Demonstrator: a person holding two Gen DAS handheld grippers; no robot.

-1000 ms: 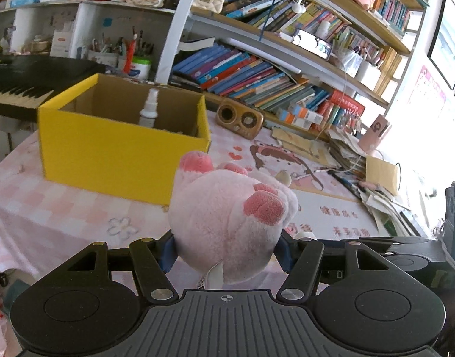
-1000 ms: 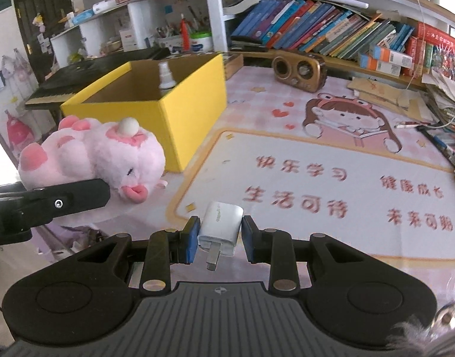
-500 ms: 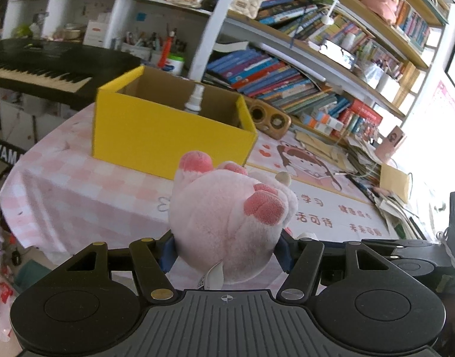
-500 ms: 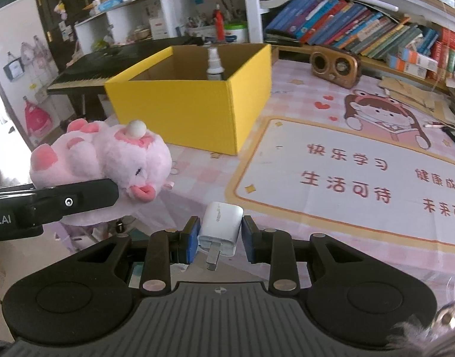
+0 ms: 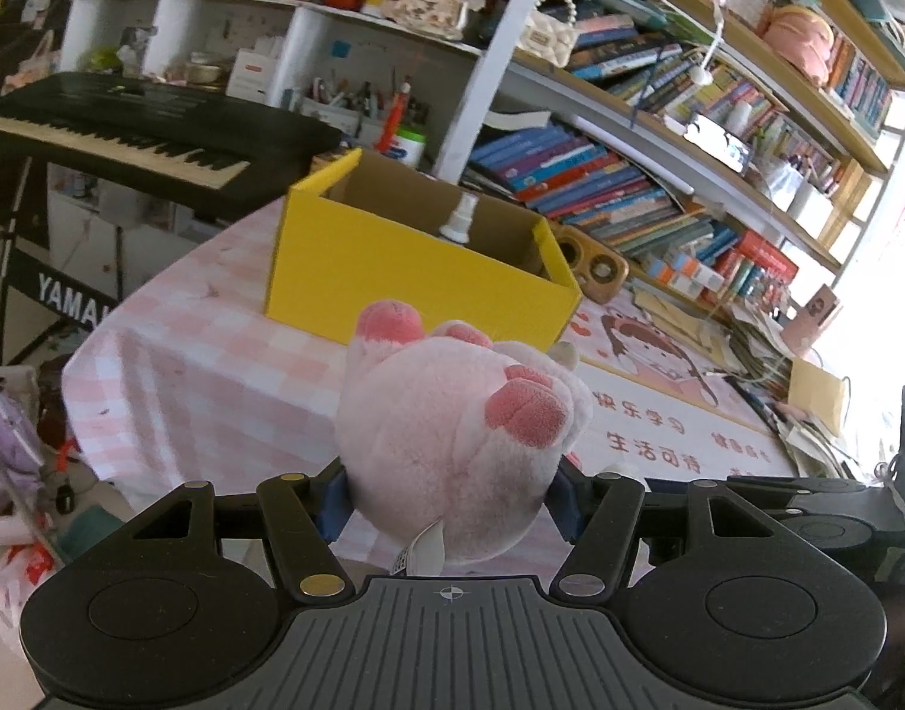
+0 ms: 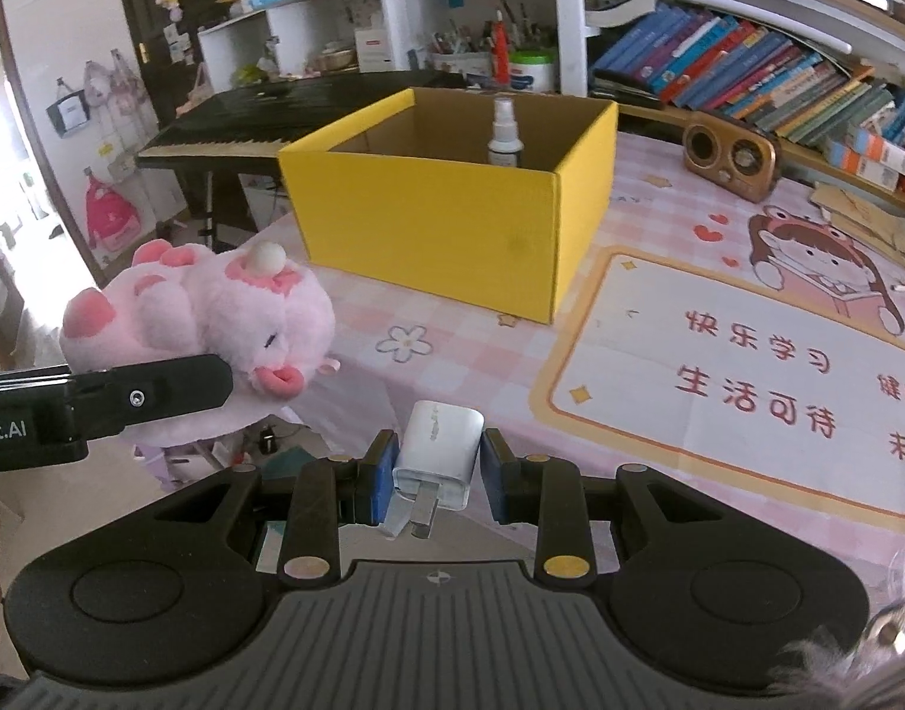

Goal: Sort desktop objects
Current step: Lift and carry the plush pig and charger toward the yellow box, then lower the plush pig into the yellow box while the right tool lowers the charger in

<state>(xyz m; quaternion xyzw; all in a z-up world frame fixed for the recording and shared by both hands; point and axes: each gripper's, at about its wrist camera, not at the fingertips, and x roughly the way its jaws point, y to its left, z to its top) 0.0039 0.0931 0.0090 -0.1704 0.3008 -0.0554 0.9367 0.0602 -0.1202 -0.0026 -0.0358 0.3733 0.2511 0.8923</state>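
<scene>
**Both claws loaded, box ahead**

My left claw point(image 5: 452, 503) is pinching the pink plush pig point(image 5: 452, 444) around its body, feet pointing away from me, and it hangs in the air off the near edge of the desk point(image 6: 452, 319). My right claw point(image 6: 434, 476) is clamped on the white charger plug point(image 6: 437, 455), its prongs facing back toward me; that too is held above the near edge, not resting on anything.

The relation I care about is where the yellow box point(image 6: 440, 213) lies. From the right claw it sits straight ahead and farther off, its long side broadside to me and its open top facing up. From the left claw it is ahead as well, slightly to the left. A spray bottle point(image 6: 504, 139) already stands upright inside, toward the far wall, right of centre.

I judge both loads are bound for that box. Neither claw looks clearly nearer; the plug is the smaller load and should clear the near wall easily. The bulky pig needs more height, and I would aim left of the bottle to avoid knocking it over.
</scene>
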